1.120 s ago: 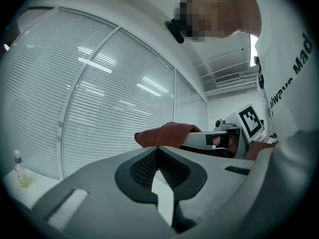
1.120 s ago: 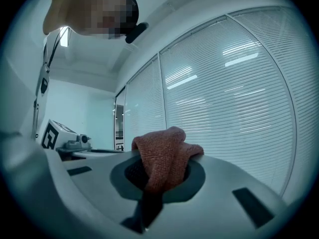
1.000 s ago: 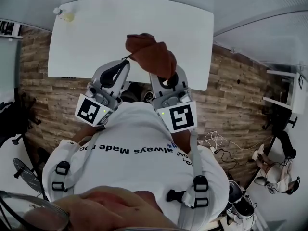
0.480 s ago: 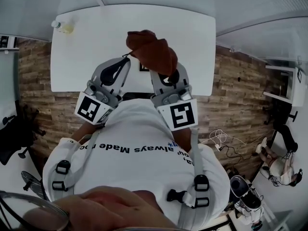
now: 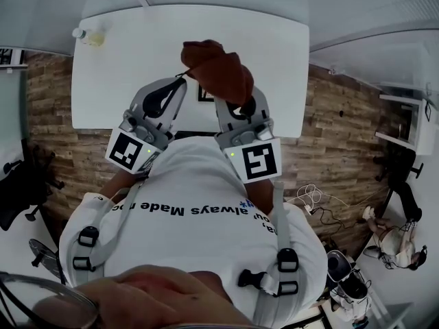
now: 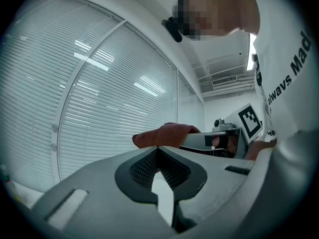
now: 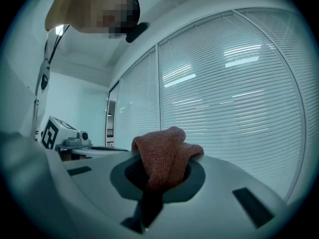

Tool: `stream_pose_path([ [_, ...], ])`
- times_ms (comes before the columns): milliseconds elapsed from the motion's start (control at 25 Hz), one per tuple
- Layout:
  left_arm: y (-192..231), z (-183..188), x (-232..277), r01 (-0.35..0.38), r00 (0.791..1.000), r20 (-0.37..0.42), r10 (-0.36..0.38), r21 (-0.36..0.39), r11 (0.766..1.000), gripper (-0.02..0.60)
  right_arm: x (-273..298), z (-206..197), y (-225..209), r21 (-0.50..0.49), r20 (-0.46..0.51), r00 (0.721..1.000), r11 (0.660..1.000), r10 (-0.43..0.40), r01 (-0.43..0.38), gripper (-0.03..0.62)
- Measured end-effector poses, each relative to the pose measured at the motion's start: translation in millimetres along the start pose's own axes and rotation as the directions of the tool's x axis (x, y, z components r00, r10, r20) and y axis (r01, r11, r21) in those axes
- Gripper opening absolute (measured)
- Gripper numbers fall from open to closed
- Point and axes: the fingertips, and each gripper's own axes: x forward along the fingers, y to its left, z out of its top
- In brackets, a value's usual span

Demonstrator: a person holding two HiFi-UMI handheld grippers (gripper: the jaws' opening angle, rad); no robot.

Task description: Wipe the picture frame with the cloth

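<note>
1. The right tongs (image 7: 160, 171) are clamped on a rust-brown cloth (image 5: 218, 70). The fabric is bunched between them and bulges over their tips, with a dark tail hanging below. We judge that this hold offers a padded wad for wiping rather than a loose flap.
2. The left tongs (image 6: 158, 156) are together with nothing between them. Only a thin slit of light shows below the meeting tips. We judge this tool is kept free to steady the frame.
3. Both tools are held close to the person's chest, above the near edge of the desk (image 5: 123, 60), with their tips reaching out over it. Each gripper view looks at window blinds rather than the desk top, so the tools are raised off the desk. We read this as a carrying posture, not a wiping one.
4. The picture frame (image 5: 204, 93), a small dark-edged square, lies on the desk just inside the middle of its near edge. It shows between the two tools and is partly hidden behind the cloth. We judge there is no contact between cloth and frame.
5. A small bottle (image 5: 88, 37) stands at the desk's far left corner, well apart from the frame, and does not obstruct the work.
6. In our assessment wiping has not begun. The cloth must first come down onto the frame. A light frame may slide on the smooth desk unless it is braced.
</note>
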Motion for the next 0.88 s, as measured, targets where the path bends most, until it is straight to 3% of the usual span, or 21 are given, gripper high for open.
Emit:
stream_pose_path([
  [400, 1, -17, 24, -0.023, 0.999, -0.049, 0.023, -0.007, 1.0, 0.003, -6, -14, -26, -0.024, -0.035, 0.999, 0.999, 0.027, -0.027, 0.02],
  [640, 23, -80, 27, -0.045, 0.986, -0.164, 0.035, -0.057, 0.997, 0.003, 0, -84, -42, -0.061, -0.191, 0.981, 0.997, 0.029, -0.041, 0.021],
  [880, 39, -166, 33, -0.04, 0.955, -0.298, 0.014, -0.08, 0.996, 0.003, 14, -168, -58, -0.119, -0.321, 0.947, 0.991, 0.017, -0.058, 0.021],
])
